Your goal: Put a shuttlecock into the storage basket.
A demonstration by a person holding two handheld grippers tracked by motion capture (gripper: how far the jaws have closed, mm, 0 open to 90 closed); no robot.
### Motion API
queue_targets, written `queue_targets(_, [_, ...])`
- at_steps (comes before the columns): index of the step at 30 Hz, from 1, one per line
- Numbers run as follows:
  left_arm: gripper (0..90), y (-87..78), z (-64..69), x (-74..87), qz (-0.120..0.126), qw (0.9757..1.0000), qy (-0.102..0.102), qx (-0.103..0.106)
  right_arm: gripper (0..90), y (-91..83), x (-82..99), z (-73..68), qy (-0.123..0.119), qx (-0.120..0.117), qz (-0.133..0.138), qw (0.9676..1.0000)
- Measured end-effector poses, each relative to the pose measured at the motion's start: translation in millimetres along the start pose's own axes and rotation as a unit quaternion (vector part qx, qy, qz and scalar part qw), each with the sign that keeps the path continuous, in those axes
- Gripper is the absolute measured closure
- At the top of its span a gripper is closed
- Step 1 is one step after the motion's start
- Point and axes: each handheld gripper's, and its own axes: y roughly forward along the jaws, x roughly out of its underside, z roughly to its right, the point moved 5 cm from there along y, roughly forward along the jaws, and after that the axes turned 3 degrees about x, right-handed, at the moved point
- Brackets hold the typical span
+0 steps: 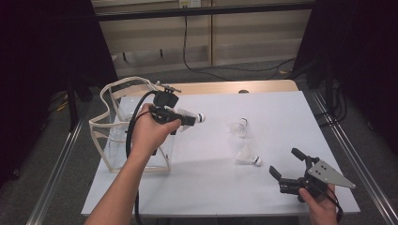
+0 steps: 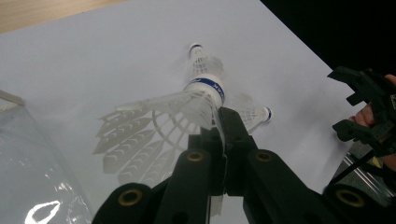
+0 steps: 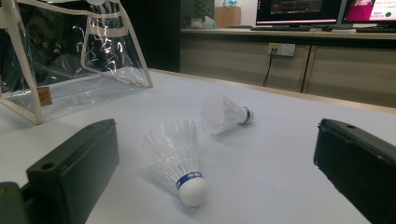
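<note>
fingers of left gripper point(image 1: 190, 119) pinch a shuttlecock point(image 2: 187, 100) beside clear bag point(image 1: 112, 140), two more shuttlecocks point(image 1: 248, 155) near.

White table point(image 1: 281, 112): 2 shuttlecocks point(image 1: 248, 156), clear bag point(image 1: 117, 136).

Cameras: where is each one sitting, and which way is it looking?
High view: above the table, looking forward and down; forearms, left gripper, right gripper.
Left gripper view: on the left gripper, looking along shut jaws at the held shuttlecock.
Right gripper view: low over the table, between open jaws toward the clear bag.
Shared: two lying shuttlecocks.
</note>
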Motion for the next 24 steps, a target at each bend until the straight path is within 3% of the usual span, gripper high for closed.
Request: queue_targets(24, [90.0,-12.7,-2.6,-13.4,-0.004,1.0,-0.002,-0.005,0.0,0.0,0.1,-0.1,0.0,0.0,0.0,1.0])
